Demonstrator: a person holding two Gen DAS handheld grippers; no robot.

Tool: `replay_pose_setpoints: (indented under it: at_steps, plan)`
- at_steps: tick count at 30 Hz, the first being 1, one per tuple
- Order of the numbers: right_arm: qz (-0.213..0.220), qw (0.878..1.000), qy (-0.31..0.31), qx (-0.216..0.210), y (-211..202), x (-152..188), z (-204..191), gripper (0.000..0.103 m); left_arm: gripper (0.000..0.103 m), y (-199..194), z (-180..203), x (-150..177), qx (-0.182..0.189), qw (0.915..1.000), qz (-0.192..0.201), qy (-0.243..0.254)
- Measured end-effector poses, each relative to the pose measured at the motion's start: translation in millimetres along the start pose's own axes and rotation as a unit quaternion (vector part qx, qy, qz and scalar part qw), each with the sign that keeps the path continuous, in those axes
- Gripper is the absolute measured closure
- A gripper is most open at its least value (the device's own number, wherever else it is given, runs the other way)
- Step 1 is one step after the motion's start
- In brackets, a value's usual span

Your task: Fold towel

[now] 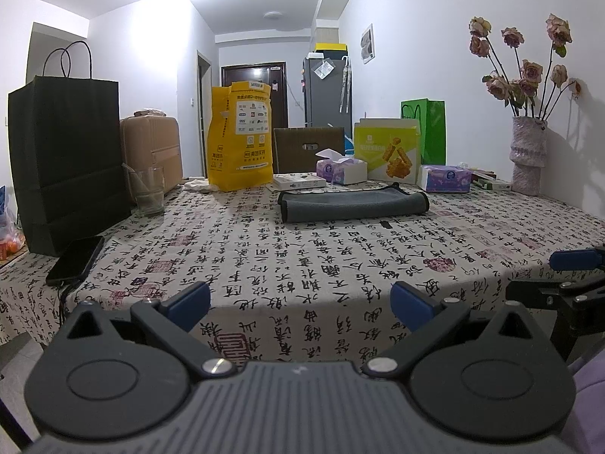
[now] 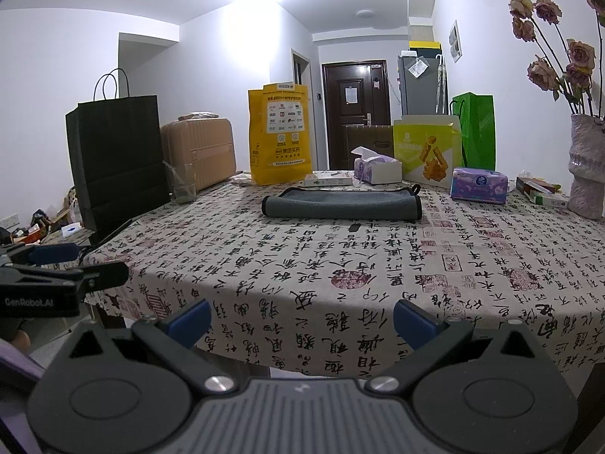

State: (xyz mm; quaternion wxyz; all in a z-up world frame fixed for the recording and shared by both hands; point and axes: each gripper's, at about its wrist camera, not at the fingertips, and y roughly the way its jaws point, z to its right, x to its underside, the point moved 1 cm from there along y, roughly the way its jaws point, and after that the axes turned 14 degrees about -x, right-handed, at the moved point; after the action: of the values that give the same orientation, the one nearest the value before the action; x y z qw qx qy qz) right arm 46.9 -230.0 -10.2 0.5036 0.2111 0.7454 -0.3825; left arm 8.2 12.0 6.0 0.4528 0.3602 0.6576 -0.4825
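A grey towel [image 1: 353,207] with dark trim lies folded into a long flat strip on the far middle of the table; it also shows in the right wrist view [image 2: 342,204]. My left gripper [image 1: 300,308] is open and empty, held at the table's near edge, well short of the towel. My right gripper [image 2: 302,319] is open and empty too, at the near edge. Each gripper shows at the side of the other's view: the right one [image 1: 567,280] and the left one [image 2: 68,268].
The table [image 1: 302,261] has a calligraphy-print cloth. A black paper bag [image 1: 68,162], a phone [image 1: 75,259] and a glass [image 1: 149,191] stand at left. A yellow bag [image 1: 240,136], tissue boxes [image 1: 342,170], a snack box [image 1: 389,151] and a vase of dried roses [image 1: 527,155] line the back.
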Motion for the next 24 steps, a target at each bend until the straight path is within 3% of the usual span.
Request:
replay_pose_setpoints:
  at_steps: [24]
  plan:
    - [0.0, 1.0, -0.002, 0.001, 0.8, -1.2, -0.1, 0.0, 0.0, 1.1, -2.3, -1.2, -0.002, 1.0, 0.001, 0.0]
